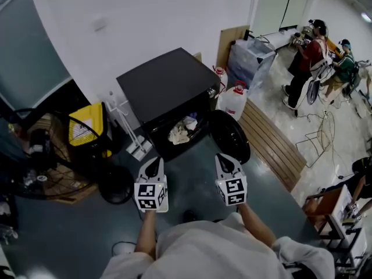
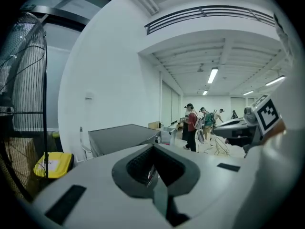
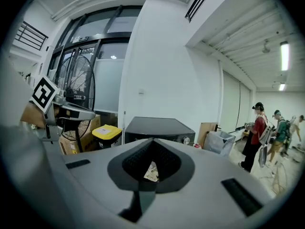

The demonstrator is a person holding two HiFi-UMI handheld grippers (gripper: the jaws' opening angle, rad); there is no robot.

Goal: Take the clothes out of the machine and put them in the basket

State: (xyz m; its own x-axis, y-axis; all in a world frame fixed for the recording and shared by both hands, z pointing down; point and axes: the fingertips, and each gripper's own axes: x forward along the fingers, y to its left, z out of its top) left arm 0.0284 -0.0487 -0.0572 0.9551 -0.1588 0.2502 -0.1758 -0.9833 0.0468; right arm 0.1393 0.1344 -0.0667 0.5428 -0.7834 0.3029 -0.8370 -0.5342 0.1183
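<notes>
Machine (image 1: 168,89) is a black boxy thing, round door (image 1: 230,136) swung wide open beside it. Clothes (image 1: 182,131) are piled inside it. Left hand-held gripper (image 1: 155,161) and right hand-held gripper (image 1: 224,158) hover just in front, both with jaws together, holding nothing.

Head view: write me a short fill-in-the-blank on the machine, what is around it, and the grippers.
1. The door of the machine stands ___.
2. The clothes lie ___ the machine.
3. The lid of the bin left of the machine is ___.
4. The jaws of the left gripper and right gripper are ___.

Missing words: open; inside; yellow; shut.
</notes>
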